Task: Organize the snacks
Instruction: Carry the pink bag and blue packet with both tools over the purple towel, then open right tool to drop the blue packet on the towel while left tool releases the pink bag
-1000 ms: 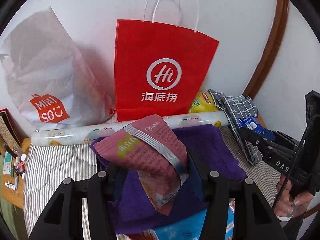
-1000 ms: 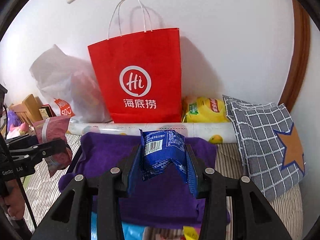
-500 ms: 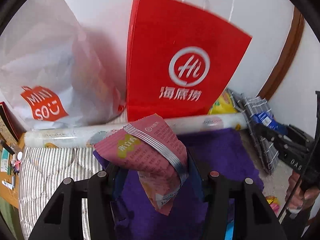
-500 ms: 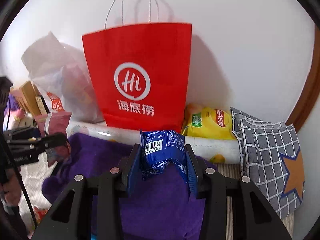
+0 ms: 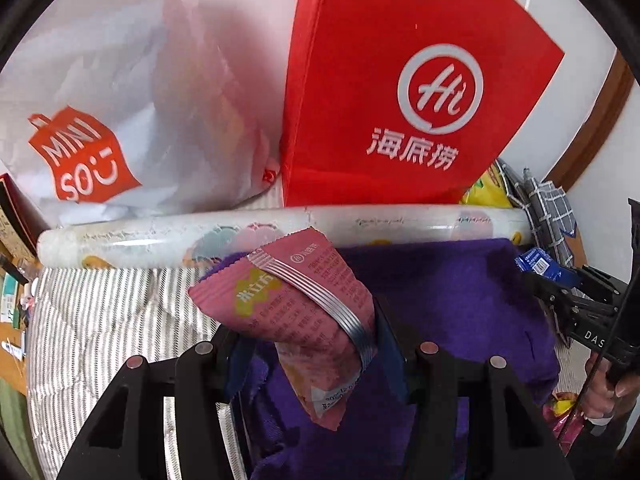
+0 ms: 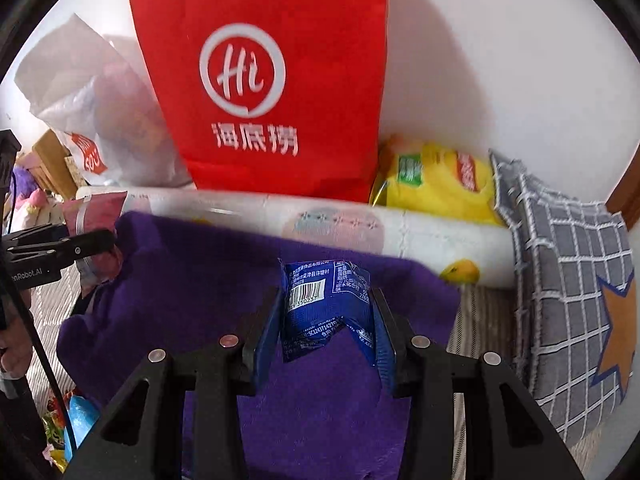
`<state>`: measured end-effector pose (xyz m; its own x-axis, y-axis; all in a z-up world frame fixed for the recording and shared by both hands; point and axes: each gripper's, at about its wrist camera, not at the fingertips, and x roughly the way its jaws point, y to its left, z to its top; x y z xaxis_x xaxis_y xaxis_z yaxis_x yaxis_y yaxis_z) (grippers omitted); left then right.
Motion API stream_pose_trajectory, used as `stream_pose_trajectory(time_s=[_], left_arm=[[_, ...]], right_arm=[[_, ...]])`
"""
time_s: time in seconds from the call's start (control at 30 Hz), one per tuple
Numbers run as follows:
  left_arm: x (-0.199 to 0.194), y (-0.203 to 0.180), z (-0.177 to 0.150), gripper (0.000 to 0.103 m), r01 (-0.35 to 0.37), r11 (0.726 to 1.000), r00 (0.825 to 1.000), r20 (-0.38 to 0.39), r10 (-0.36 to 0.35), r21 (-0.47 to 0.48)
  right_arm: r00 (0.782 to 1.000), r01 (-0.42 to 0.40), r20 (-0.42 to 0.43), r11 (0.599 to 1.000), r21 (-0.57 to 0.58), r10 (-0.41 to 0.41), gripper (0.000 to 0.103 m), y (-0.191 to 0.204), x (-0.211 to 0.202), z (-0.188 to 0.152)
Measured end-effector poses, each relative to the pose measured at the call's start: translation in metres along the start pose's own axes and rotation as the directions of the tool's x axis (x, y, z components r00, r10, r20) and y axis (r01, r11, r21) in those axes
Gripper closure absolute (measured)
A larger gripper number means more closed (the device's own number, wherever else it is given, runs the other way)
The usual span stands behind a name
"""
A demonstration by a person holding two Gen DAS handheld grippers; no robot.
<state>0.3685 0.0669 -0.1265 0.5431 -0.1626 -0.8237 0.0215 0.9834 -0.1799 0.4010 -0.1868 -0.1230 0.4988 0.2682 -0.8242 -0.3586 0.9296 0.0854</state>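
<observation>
My left gripper (image 5: 308, 344) is shut on a pink snack packet (image 5: 296, 312), held above a purple cloth (image 5: 460, 300). My right gripper (image 6: 326, 320) is shut on a blue snack packet (image 6: 324, 304) over the same purple cloth (image 6: 192, 280). A red paper bag with a white "Hi" logo (image 5: 400, 100) stands against the wall right ahead; it also shows in the right wrist view (image 6: 272, 80). Its opening is out of view. The right gripper with the blue packet (image 5: 540, 266) shows at the right of the left wrist view, and the left gripper with the pink packet (image 6: 94, 216) at the left of the right wrist view.
A white Miniso plastic bag (image 5: 120, 100) leans left of the red bag. A long white roll (image 5: 160, 236) lies in front of both bags. A yellow chip bag (image 6: 436, 176) and a grey checked cushion (image 6: 572, 280) sit to the right. Loose snacks (image 6: 76, 412) lie at the lower left.
Both grippers have moved forward toward the red bag, which now looks much larger and fills the upper view. Both packets stay held.
</observation>
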Motion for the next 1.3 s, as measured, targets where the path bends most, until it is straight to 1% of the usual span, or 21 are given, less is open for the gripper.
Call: stream_pose_trajectory(time_s=[0.17, 0.47, 0.67, 0.77, 0.83, 0.87, 0.9, 0.93, 0.97, 1.03, 1.1, 1.17, 1.23, 1.3], left_arm=[[0.012, -0.002, -0.004, 0.05, 0.011, 1.0, 0.999, -0.042, -0.012, -0.007], [0.027, -0.004, -0.01, 0.05, 0.024, 1.0, 0.994, -0.106, -0.025, -0.011], [0.034, -0.004, -0.012, 0.05, 0.044, 0.999, 0.99, -0.134, -0.047, -0.021], [0.034, -0.004, -0.012, 0.05, 0.05, 0.998, 0.99, -0.134, -0.053, -0.026], [0.033, -0.005, -0.011, 0.049, 0.061, 0.998, 0.989, -0.135, -0.063, -0.024], [0.033, -0.006, -0.011, 0.047, 0.064, 0.998, 0.988, -0.14, -0.067, -0.024], [0.032, -0.007, -0.011, 0.041, 0.07, 0.997, 0.987, -0.147, -0.072, -0.023], [0.032, -0.009, -0.01, 0.034, 0.072, 0.997, 0.986, -0.149, -0.075, -0.021], [0.03, -0.01, -0.01, 0.031, 0.076, 0.997, 0.986, -0.145, -0.078, -0.017], [0.025, -0.015, -0.008, 0.021, 0.075, 0.997, 0.988, -0.133, -0.075, -0.003], [0.018, -0.02, -0.007, 0.021, 0.058, 0.998, 0.992, -0.115, -0.056, 0.016], [0.009, -0.023, -0.005, 0.021, 0.037, 0.999, 0.995, -0.091, -0.034, 0.031], [0.0, -0.024, -0.003, 0.021, 0.04, 0.998, 0.997, -0.066, -0.037, 0.04], [-0.009, -0.026, -0.002, 0.021, 0.039, 0.998, 0.998, -0.041, -0.037, 0.046]], right_arm=[[0.999, -0.01, -0.054, 1.0, -0.004, 0.01, 0.058, 0.002, 0.012, -0.004], [0.994, -0.008, -0.106, 1.0, 0.001, 0.008, 0.057, 0.002, 0.028, -0.007], [0.99, -0.007, -0.144, 1.0, 0.001, 0.007, 0.054, 0.002, 0.04, -0.008], [0.989, 0.0, -0.147, 1.0, 0.0, 0.0, 0.048, 0.001, 0.039, -0.007], [0.992, -0.008, -0.129, 1.0, 0.005, 0.008, 0.041, 0.0, 0.033, -0.005], [0.993, -0.013, -0.121, 1.0, 0.01, 0.014, 0.034, -0.002, 0.029, -0.005], [0.994, -0.022, -0.108, 1.0, 0.016, 0.024, 0.025, -0.002, 0.024, -0.004], [0.996, -0.028, -0.088, 0.999, 0.018, 0.029, 0.023, -0.003, 0.019, -0.003], [0.997, -0.027, -0.069, 0.999, 0.02, 0.029, 0.023, -0.003, 0.014, -0.001], [0.999, -0.014, -0.045, 1.0, 0.02, 0.015, 0.022, -0.004, 0.004, 0.0], [1.0, 0.004, -0.022, 1.0, 0.019, -0.004, 0.022, -0.003, -0.007, 0.002], [0.999, 0.032, 0.019, 0.999, 0.015, -0.032, 0.022, -0.001, -0.022, 0.003], [0.996, 0.055, 0.07, 0.998, 0.013, -0.056, 0.022, -0.001, -0.04, 0.005], [0.991, 0.059, 0.116, 0.998, 0.024, -0.062, 0.022, 0.0, -0.057, 0.003]])
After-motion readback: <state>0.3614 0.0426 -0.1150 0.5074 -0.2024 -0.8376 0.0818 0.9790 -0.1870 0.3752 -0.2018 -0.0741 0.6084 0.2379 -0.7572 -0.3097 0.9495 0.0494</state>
